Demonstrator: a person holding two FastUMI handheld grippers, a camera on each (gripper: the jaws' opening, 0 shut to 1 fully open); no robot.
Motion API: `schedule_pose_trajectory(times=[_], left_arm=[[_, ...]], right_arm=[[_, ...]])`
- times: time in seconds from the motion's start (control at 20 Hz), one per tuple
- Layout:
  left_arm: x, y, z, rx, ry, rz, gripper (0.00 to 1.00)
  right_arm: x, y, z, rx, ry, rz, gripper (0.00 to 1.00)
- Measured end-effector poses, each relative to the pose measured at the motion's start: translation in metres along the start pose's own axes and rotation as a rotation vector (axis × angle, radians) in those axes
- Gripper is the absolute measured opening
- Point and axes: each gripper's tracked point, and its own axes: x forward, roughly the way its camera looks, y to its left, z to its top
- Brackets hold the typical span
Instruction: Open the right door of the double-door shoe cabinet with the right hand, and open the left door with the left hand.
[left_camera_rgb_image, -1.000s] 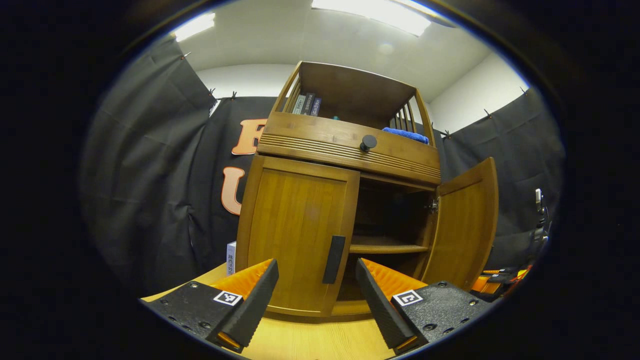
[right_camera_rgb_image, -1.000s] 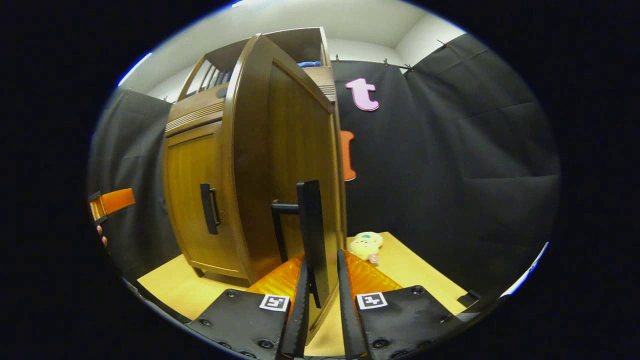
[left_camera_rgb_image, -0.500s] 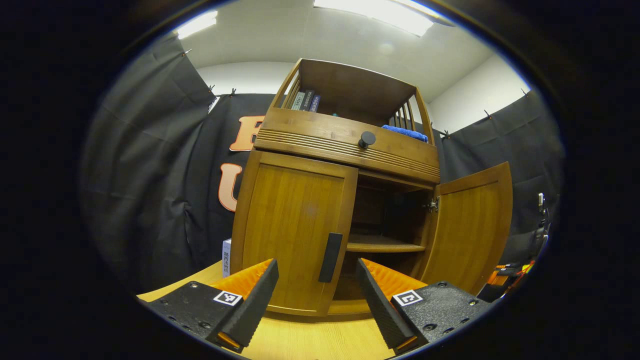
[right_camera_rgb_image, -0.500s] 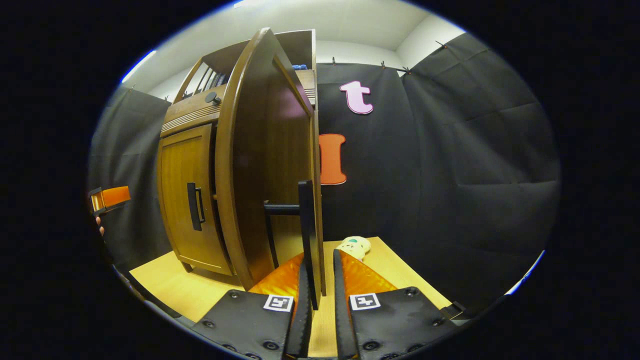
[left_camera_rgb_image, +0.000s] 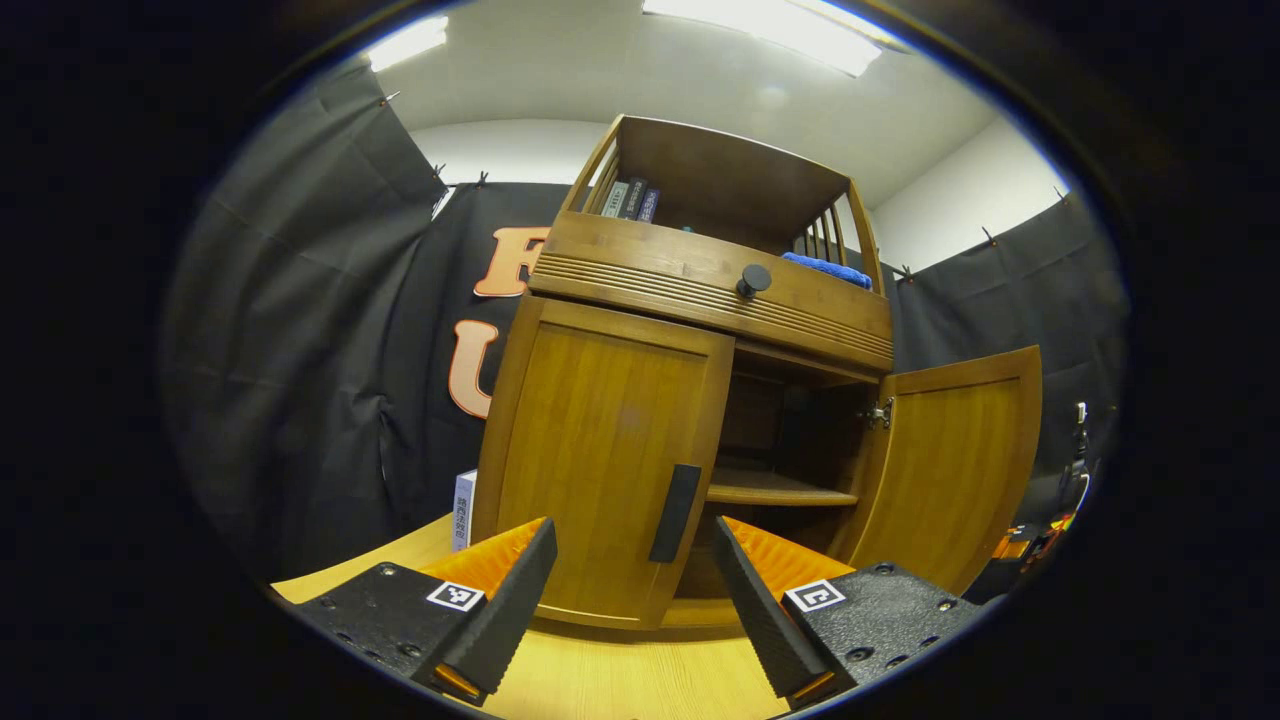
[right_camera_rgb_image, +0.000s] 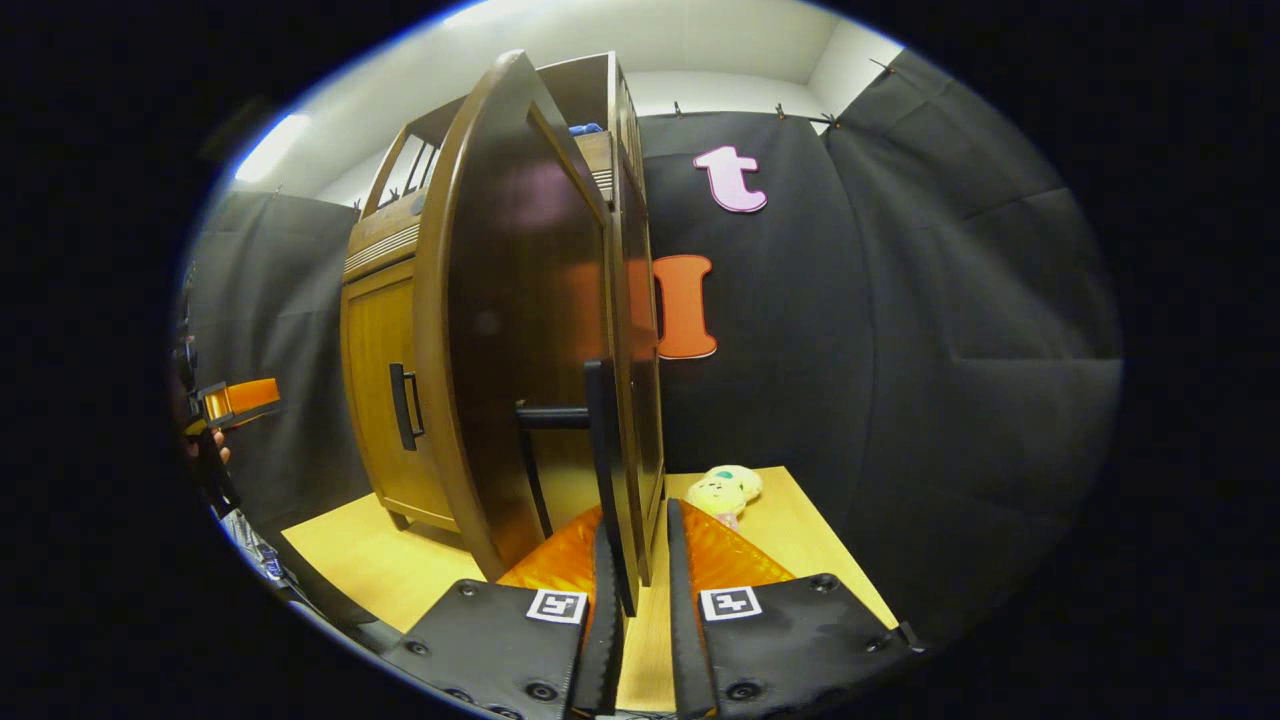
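Left gripper view: two doors, left door closed, left gripper apart.

This is a recording booth dressed as a bit of home, not a lived-in room. Black cloth hangs clipped along the top as walls, with plain white wall and strip ceiling lights above it. A wooden shoe cabinet stands on a pale wooden tabletop, with books and a blue towel on top, and a soft toy beside it.
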Motion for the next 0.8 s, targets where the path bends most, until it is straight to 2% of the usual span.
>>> schedule_pose_trajectory(times=[0.05,0.1,0.15,0.35,0.4,0.55,0.6,0.65,0.7,0.8], left_arm=[[-0.002,0.003,0.001,-0.004,-0.002,0.010,0.93],[-0.003,0.007,0.002,-0.008,-0.004,0.019,0.94],[-0.003,0.010,0.002,-0.009,-0.005,0.027,0.94],[-0.007,0.024,0.004,-0.011,-0.009,0.063,0.94],[-0.008,0.029,0.004,-0.008,-0.011,0.075,0.95],[-0.008,0.033,0.005,-0.005,-0.015,0.087,0.91],[-0.010,0.036,0.007,-0.005,-0.021,0.094,0.91],[-0.010,0.038,0.009,-0.005,-0.026,0.102,0.91],[-0.011,0.039,0.009,-0.006,-0.028,0.102,0.98],[-0.010,0.039,0.007,0.000,-0.024,0.095,0.98]], right_arm=[[0.001,-0.001,0.002,-0.003,-0.002,0.012,0.32],[0.001,-0.002,0.002,-0.008,-0.003,0.020,0.30],[0.001,-0.003,0.002,-0.009,0.000,0.026,0.34],[-0.002,-0.006,0.000,-0.007,0.000,0.034,0.34],[-0.002,-0.005,0.001,-0.009,-0.002,0.032,0.30],[-0.004,-0.001,0.000,-0.006,-0.014,0.026,0.30],[-0.006,0.000,-0.001,-0.005,-0.019,0.019,0.34],[-0.009,-0.001,-0.003,-0.005,-0.023,0.003,0.30],[-0.015,-0.001,-0.006,-0.002,-0.024,0.000,0.29],[-0.020,-0.003,-0.010,0.013,-0.023,-0.019,0.24]])
